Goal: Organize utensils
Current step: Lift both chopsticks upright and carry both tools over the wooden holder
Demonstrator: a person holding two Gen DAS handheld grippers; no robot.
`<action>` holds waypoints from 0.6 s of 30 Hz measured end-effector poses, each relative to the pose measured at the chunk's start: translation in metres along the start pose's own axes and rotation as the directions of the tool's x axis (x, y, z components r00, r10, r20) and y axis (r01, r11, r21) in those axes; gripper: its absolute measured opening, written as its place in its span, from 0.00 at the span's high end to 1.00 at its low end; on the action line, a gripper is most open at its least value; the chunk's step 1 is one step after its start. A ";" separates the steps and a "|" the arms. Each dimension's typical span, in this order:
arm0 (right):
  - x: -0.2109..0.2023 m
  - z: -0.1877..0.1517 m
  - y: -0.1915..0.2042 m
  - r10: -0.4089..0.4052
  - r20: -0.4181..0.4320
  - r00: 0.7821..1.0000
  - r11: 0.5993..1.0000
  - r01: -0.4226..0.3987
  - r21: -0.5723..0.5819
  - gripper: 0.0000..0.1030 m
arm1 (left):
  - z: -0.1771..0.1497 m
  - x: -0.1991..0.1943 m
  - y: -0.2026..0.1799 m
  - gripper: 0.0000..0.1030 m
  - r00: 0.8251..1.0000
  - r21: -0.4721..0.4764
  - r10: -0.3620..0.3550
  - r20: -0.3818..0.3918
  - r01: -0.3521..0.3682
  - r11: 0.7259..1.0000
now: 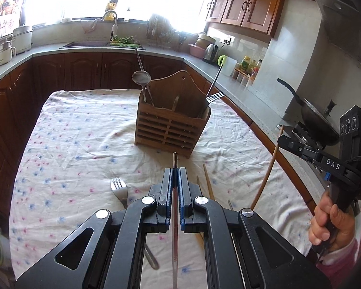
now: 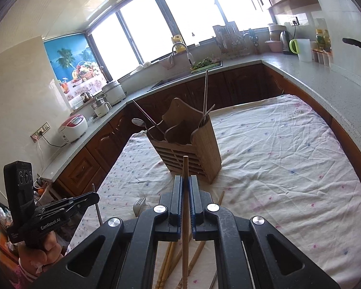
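A slatted wooden utensil holder (image 1: 170,125) stands on the cloth-covered table (image 1: 79,144); it also shows in the right wrist view (image 2: 192,154). It holds a spoon (image 1: 141,77), a fork (image 1: 214,97) and chopsticks (image 2: 205,94). My left gripper (image 1: 175,171) is shut on a metal chopstick (image 1: 174,207), in front of the holder. My right gripper (image 2: 185,179) is shut on a wooden chopstick (image 2: 185,216), also short of the holder. A fork (image 1: 119,190) and several wooden chopsticks (image 2: 168,262) lie on the cloth below the grippers.
Kitchen counters (image 1: 252,91) wrap around the table on three sides, with a sink (image 1: 84,44), kettle (image 1: 210,53), rice cookers (image 2: 73,128) and a wok (image 1: 317,120) on the stove at right. The table's right half (image 2: 288,159) is bare cloth.
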State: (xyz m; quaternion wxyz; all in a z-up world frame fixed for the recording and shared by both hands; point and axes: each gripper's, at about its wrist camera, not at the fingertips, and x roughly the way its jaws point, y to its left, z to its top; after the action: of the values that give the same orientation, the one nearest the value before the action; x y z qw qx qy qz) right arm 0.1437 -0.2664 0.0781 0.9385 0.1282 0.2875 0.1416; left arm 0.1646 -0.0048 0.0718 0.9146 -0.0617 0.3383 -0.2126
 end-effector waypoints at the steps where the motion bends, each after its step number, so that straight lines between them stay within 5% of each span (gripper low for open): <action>1: -0.003 0.002 0.001 0.001 0.010 1.000 1.000 -0.001 -0.002 0.95 | 0.001 -0.004 0.001 0.96 1.000 0.000 0.001 0.010 -0.001 1.000; 18: -0.015 0.013 0.009 0.005 0.050 0.999 1.000 -0.003 -0.022 0.95 | 0.013 -0.023 0.009 0.96 0.997 -0.027 0.008 0.079 -0.006 1.000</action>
State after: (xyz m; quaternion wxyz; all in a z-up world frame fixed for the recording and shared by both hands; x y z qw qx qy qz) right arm 0.1379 -0.2656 0.0989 0.9465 0.1222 0.2619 0.1432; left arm 0.1599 0.0125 0.0929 0.9272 -0.0808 0.3048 -0.2022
